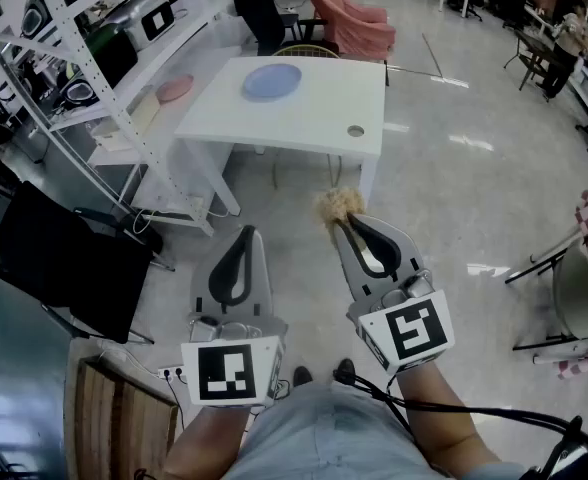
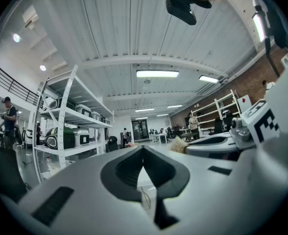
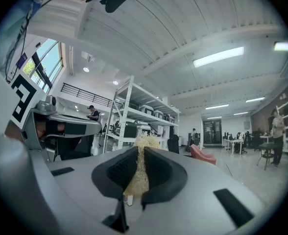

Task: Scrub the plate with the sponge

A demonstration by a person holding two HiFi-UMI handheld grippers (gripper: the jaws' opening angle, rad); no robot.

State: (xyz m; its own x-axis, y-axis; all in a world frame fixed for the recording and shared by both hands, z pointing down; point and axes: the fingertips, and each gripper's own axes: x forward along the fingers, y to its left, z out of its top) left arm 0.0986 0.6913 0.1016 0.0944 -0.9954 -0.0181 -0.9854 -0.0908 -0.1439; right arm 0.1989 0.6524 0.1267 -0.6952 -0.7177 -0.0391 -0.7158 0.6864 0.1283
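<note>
The plate [image 1: 272, 81] sits on the white table [image 1: 364, 108] at upper centre of the head view, well apart from both grippers. The right gripper [image 1: 351, 220] pinches the sponge [image 1: 336, 205]; the left gripper [image 1: 247, 233] is pressed together, empty. Risk — the sponge, thinly clamped, may slip out under scrubbing pressure. Only the right gripper view shows that thin hold; only the head view, the plate.

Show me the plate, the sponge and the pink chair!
plate [image 1: 272, 81], head view, its middle
sponge [image 1: 338, 206], head view, its fluffy tip
pink chair [image 1: 359, 28], head view, its middle
</note>
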